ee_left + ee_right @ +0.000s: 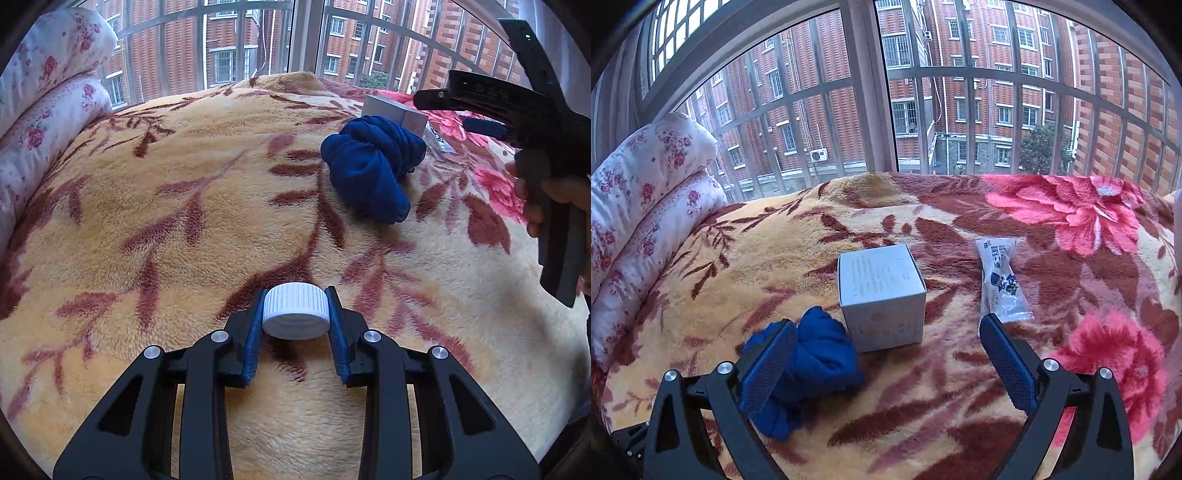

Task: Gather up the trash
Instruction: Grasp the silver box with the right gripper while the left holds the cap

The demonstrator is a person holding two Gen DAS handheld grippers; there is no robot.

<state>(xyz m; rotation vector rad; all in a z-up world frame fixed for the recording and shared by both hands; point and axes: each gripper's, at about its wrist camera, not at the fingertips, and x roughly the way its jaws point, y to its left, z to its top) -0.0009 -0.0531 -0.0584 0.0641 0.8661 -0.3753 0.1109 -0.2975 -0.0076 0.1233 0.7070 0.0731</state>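
Left claw (295, 317) is clamped on a white bottle cap (296, 311) over the bed's blanket (184, 221). Right claw (886, 354) hangs spread wide, grasping nothing, small white box (882, 295) at its 12 o'clock.

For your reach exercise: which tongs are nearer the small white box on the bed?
Right. The right tongs hang open just before the box; the left tongs grip a white cap far nearer the bed's front.
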